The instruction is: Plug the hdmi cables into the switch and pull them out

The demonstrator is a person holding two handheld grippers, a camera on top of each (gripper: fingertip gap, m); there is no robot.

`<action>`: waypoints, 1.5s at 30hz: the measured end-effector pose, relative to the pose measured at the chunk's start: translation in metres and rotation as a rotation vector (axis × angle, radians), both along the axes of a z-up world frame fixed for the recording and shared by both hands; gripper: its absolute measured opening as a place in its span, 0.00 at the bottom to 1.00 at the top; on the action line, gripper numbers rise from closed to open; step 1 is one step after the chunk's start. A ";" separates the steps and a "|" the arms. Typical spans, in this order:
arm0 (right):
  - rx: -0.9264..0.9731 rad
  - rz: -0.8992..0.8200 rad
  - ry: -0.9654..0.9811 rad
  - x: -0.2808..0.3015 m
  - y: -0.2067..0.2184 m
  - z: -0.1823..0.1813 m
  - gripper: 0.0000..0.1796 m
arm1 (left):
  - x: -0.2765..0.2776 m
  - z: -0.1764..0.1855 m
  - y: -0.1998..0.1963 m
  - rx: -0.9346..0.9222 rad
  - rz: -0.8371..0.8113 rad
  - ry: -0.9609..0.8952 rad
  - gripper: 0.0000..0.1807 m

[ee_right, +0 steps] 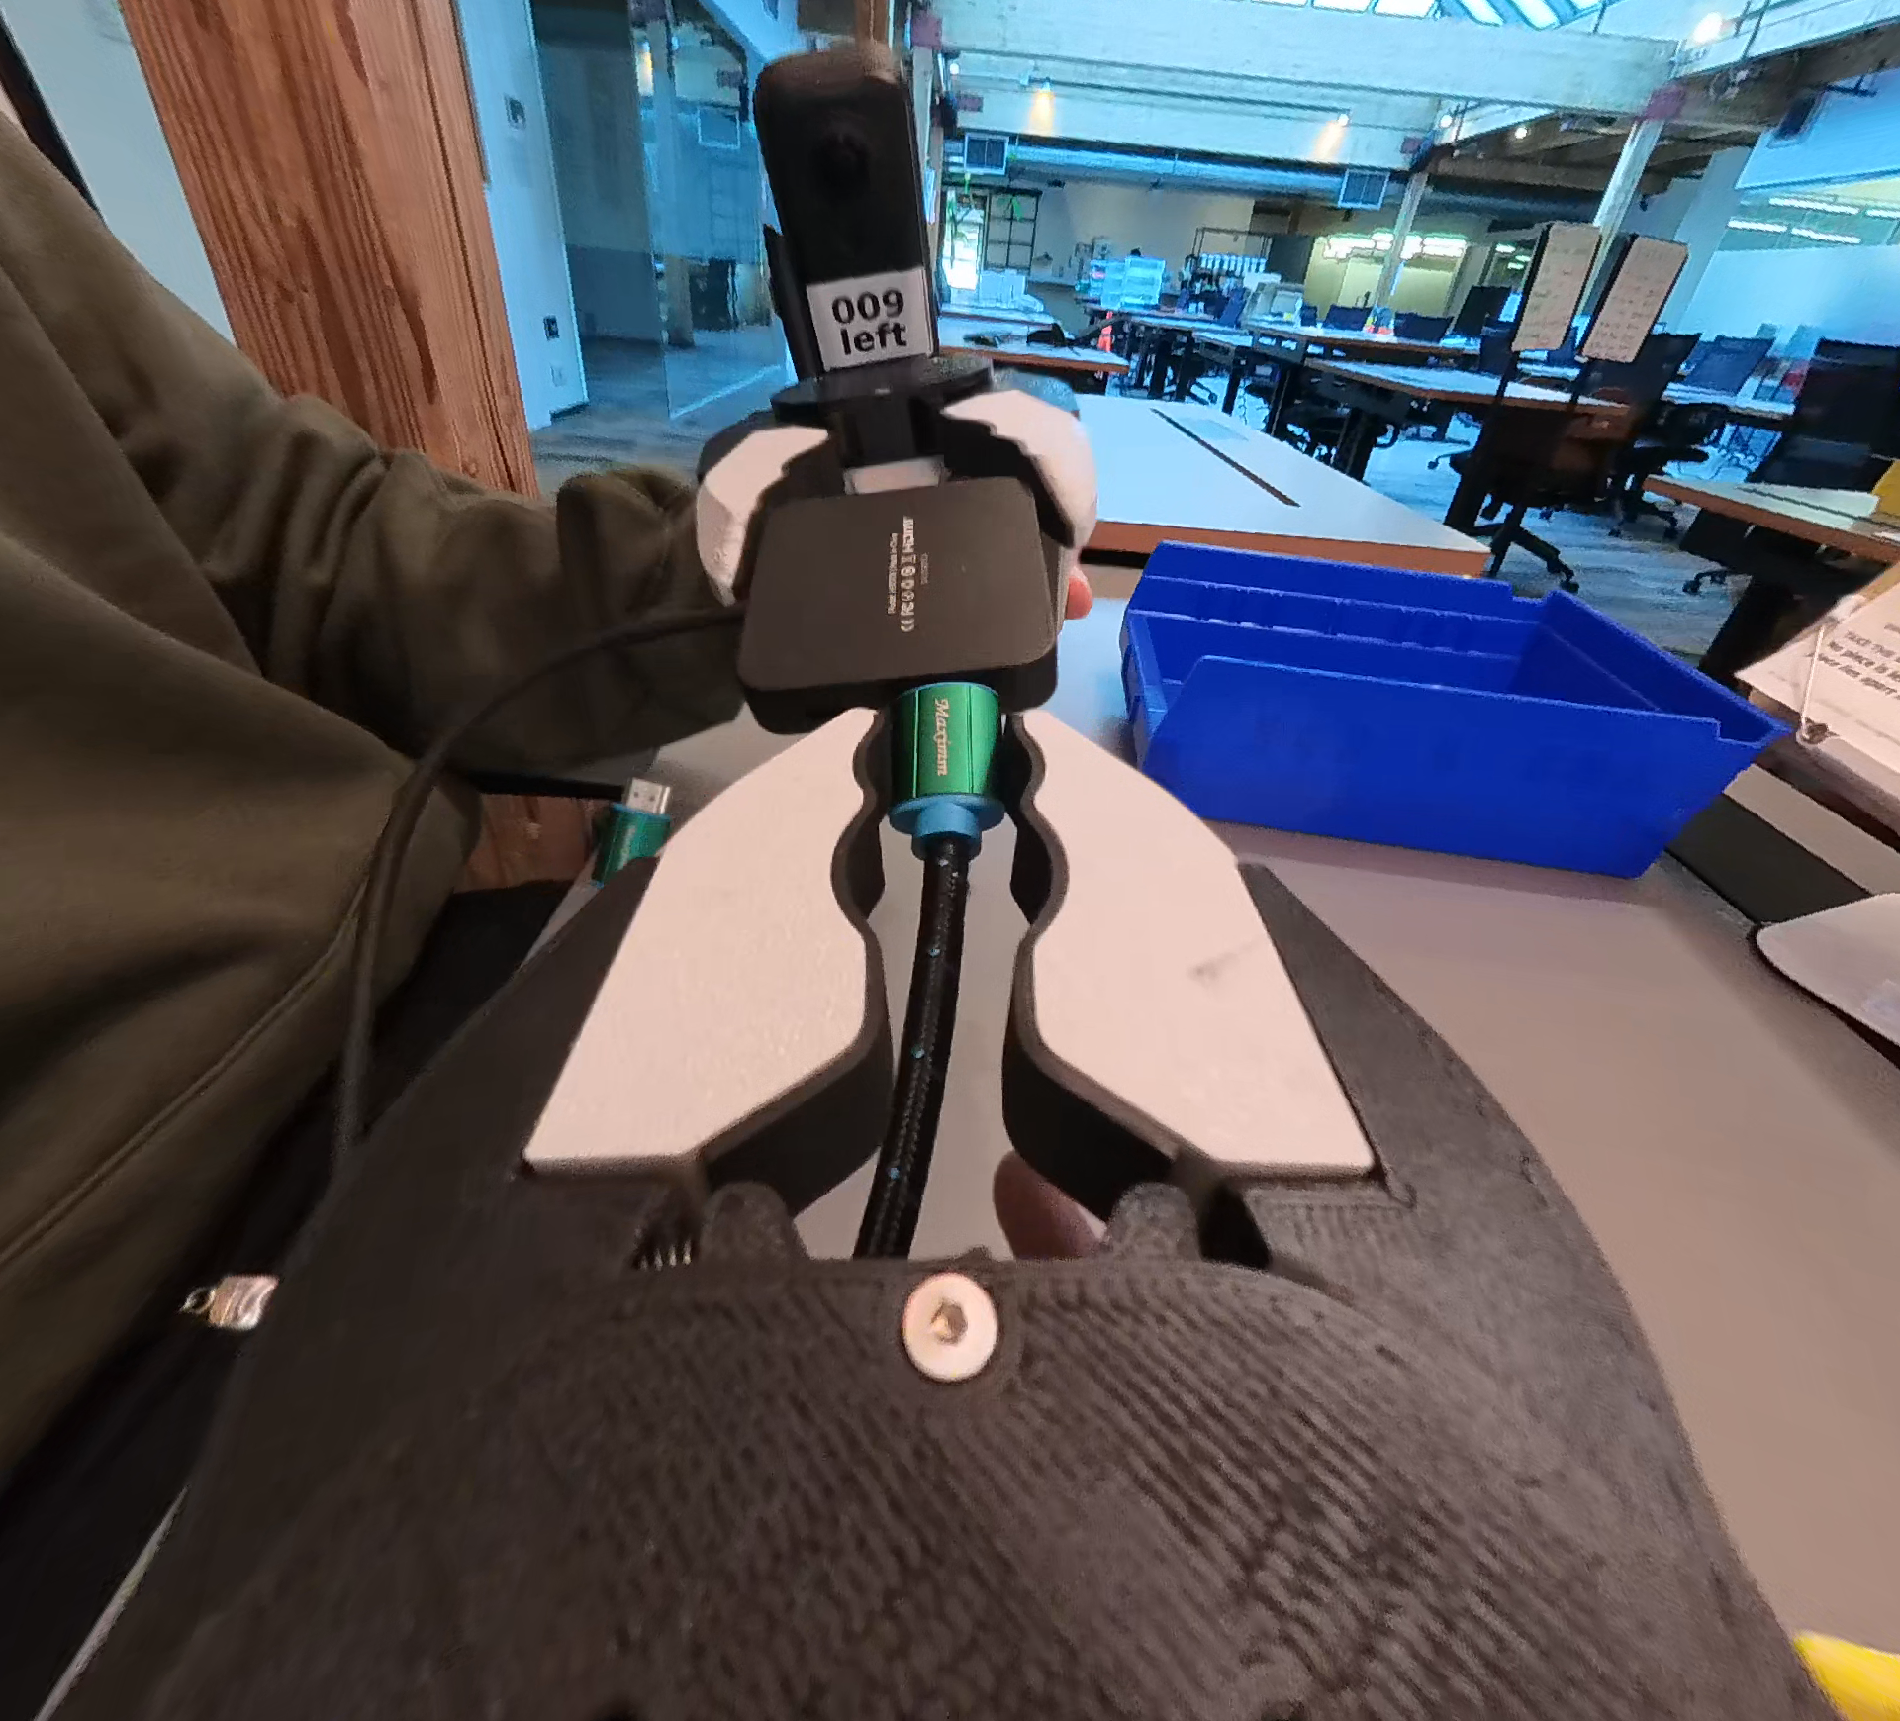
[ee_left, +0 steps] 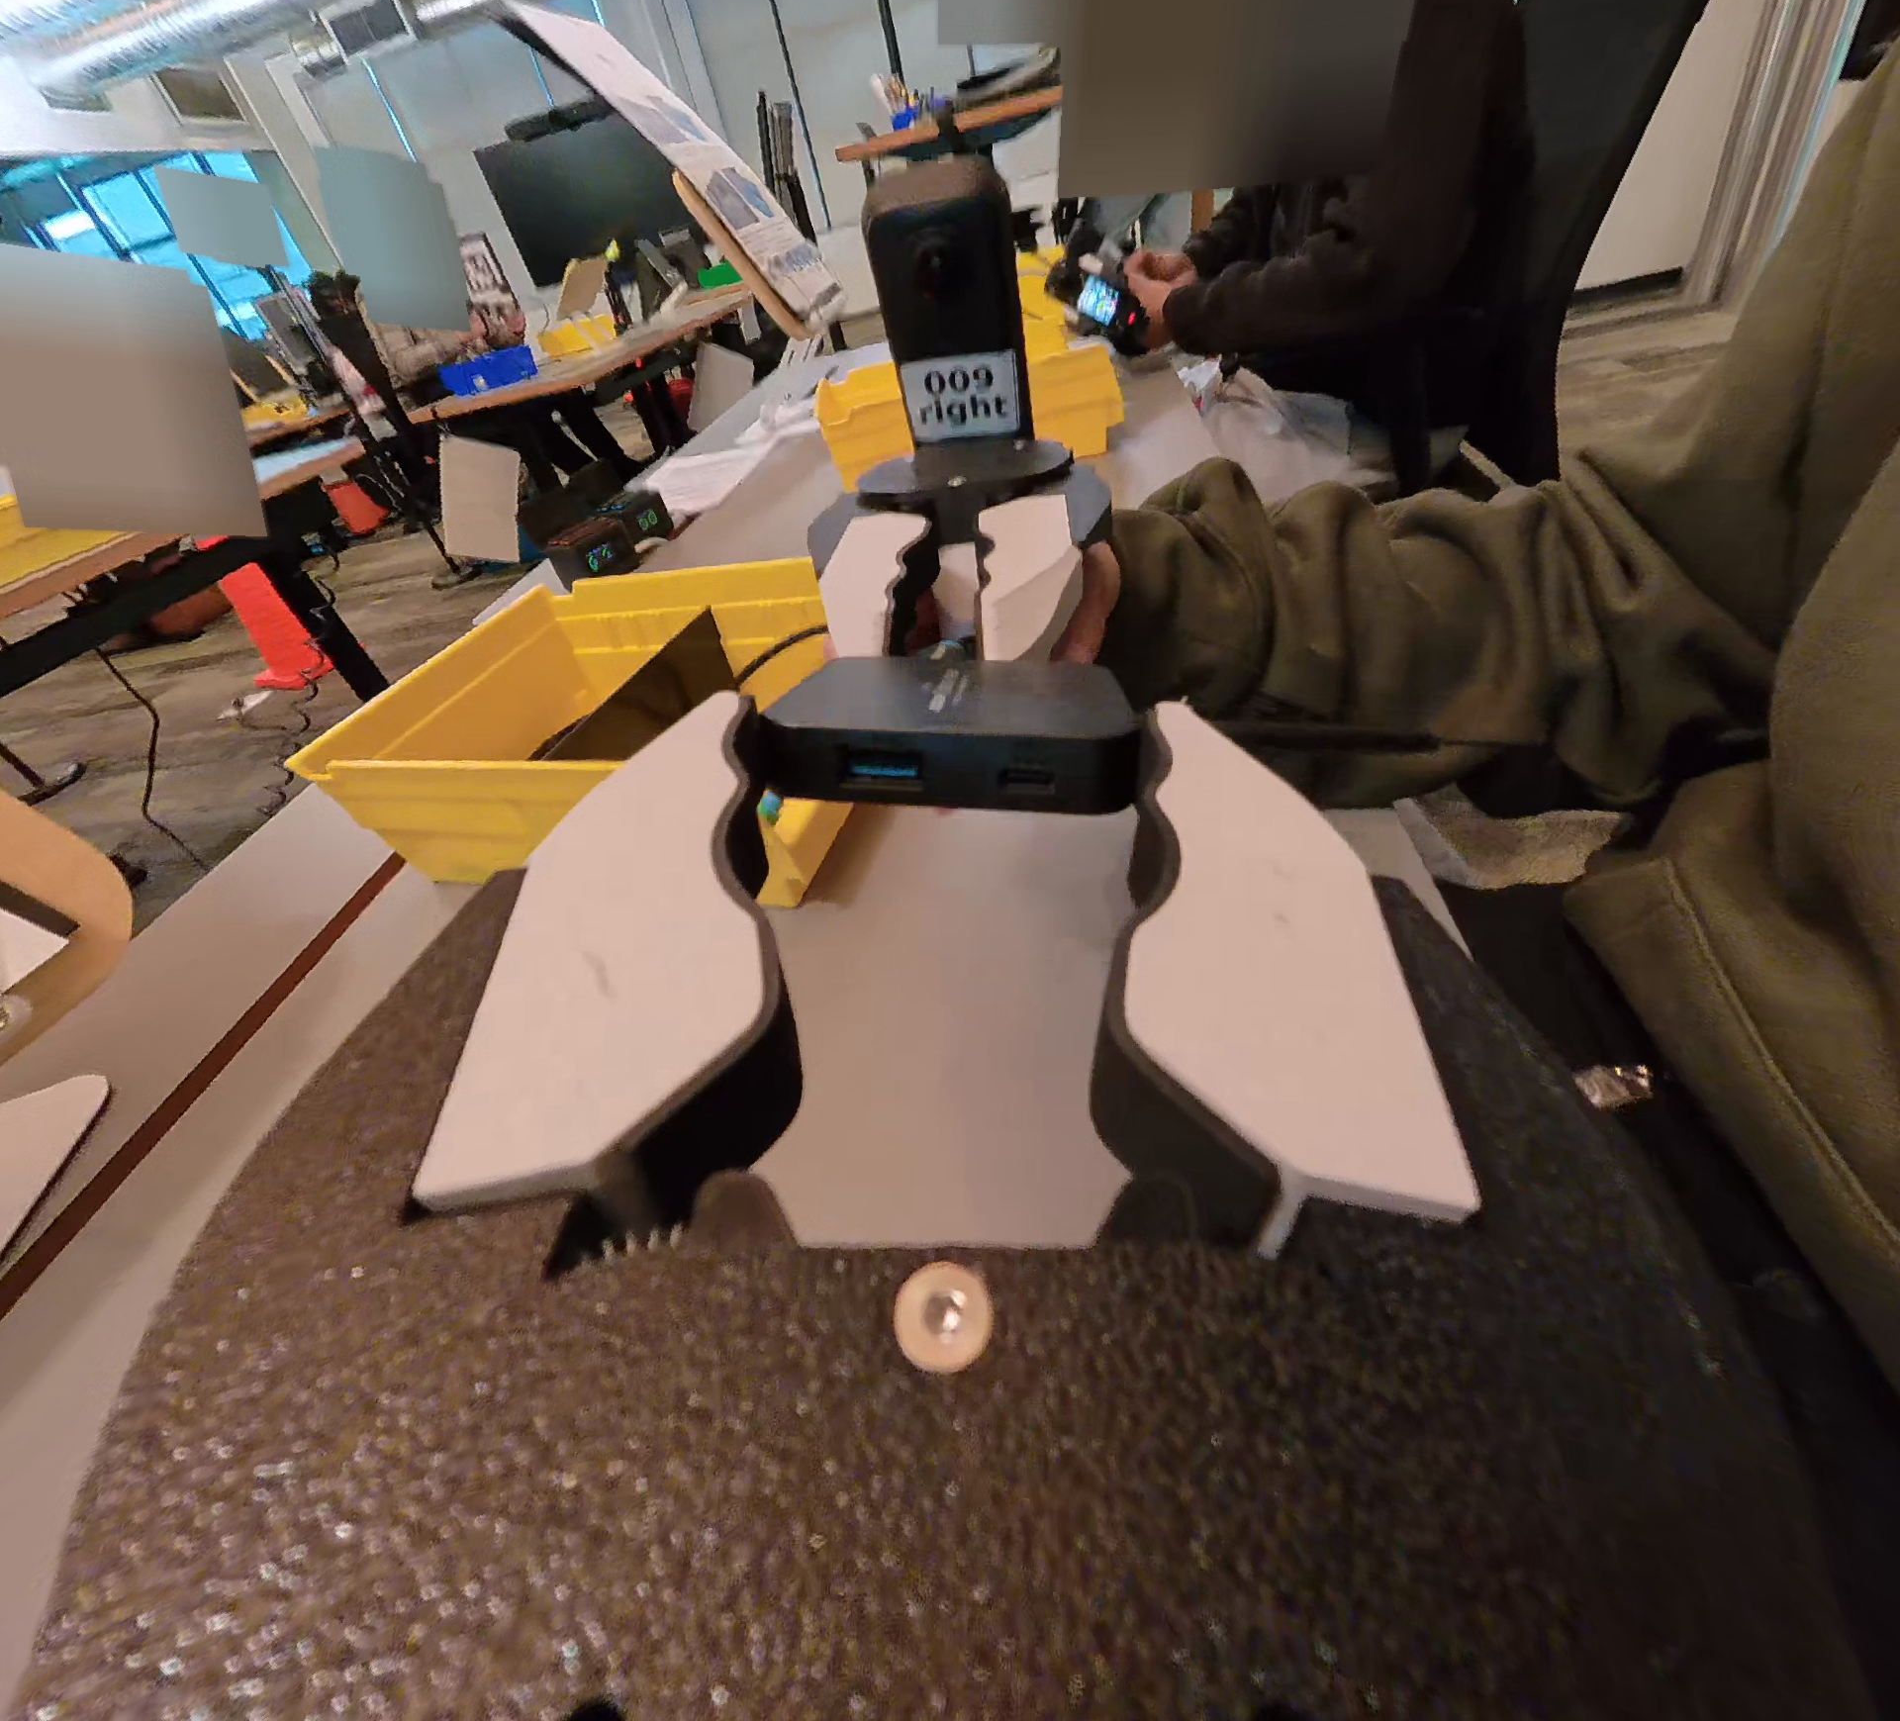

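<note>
My left gripper is shut on the black switch, pinching its two short sides and holding it level above the table. The switch's near face shows two empty ports. In the right wrist view my right gripper is shut on a green HDMI plug. The plug's front end is against the switch, with no metal tip showing. Its black braided cable runs back between my fingers. My right gripper faces the switch's far side. A second green HDMI plug lies low on the left.
An open yellow bin sits left of the switch on the grey table, and more yellow bins stand farther back. A blue bin is at the right. A thin black cable loops from the switch past an olive sleeve.
</note>
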State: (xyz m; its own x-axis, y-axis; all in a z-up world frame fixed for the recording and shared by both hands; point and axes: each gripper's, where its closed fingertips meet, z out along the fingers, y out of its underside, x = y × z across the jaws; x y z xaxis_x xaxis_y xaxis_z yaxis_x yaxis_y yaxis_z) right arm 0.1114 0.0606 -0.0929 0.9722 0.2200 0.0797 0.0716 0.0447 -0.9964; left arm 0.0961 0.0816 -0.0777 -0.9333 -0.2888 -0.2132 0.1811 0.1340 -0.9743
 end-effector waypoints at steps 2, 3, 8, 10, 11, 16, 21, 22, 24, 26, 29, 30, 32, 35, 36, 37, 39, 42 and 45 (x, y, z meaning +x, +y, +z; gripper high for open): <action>-0.035 -0.002 -0.009 -0.001 0.000 -0.003 0.12 | 0.000 -0.006 0.001 0.077 0.007 0.000 0.38; -0.046 -0.006 -0.015 0.000 0.000 -0.005 0.11 | 0.000 -0.009 0.001 0.117 0.016 -0.008 0.38; -0.059 0.008 -0.014 -0.002 -0.001 -0.006 0.12 | -0.001 -0.017 0.002 0.260 0.033 -0.004 0.38; -0.051 0.025 -0.011 -0.006 0.000 -0.004 0.11 | -0.004 -0.024 0.001 0.303 0.012 0.017 0.39; -0.057 0.040 -0.012 -0.009 0.002 -0.004 0.11 | -0.006 -0.030 -0.001 0.337 -0.003 0.023 0.40; -0.070 0.042 -0.027 -0.009 0.000 -0.006 0.11 | -0.005 -0.034 -0.004 0.376 0.025 -0.057 0.40; -0.062 0.037 -0.037 -0.009 -0.002 -0.006 0.10 | -0.004 -0.037 -0.004 0.351 0.012 -0.029 0.40; -0.067 0.031 -0.049 -0.008 -0.002 -0.007 0.10 | -0.004 -0.038 -0.003 0.349 0.013 -0.024 0.40; -0.077 0.029 -0.072 -0.008 -0.002 -0.007 0.10 | -0.005 -0.039 -0.003 0.335 0.010 -0.010 0.40; -0.081 0.023 -0.102 -0.009 -0.001 -0.007 0.10 | -0.005 -0.038 -0.003 0.314 0.010 -0.001 0.40; -0.106 0.029 -0.144 -0.013 -0.004 -0.005 0.10 | -0.010 -0.037 -0.005 0.309 -0.005 0.000 0.40; -0.115 -0.011 -0.160 -0.007 -0.010 0.000 0.00 | -0.010 -0.038 -0.001 0.324 0.003 0.001 0.40; -0.156 -0.209 -0.226 0.032 -0.039 -0.004 0.00 | 0.001 -0.027 0.030 0.264 0.113 0.021 0.40; 0.021 -0.252 -0.046 0.051 -0.068 0.018 0.00 | 0.003 -0.009 0.062 0.196 0.167 0.013 0.39; 0.081 -0.254 -0.032 0.049 -0.068 0.027 0.00 | -0.001 -0.008 0.058 0.214 0.145 0.000 0.39; 0.091 -0.201 -0.015 0.038 -0.063 0.029 0.03 | -0.005 -0.009 0.050 0.231 0.124 -0.015 0.40; -0.029 -0.173 -0.063 0.025 -0.042 0.015 0.16 | -0.009 -0.014 0.034 0.262 0.077 -0.025 0.40; -0.094 -0.126 -0.163 0.003 -0.018 0.003 0.23 | -0.011 -0.021 0.015 0.246 0.019 -0.011 0.40; -0.016 -0.032 -0.130 -0.018 -0.005 0.013 0.21 | -0.013 -0.027 0.001 0.225 -0.028 0.005 0.40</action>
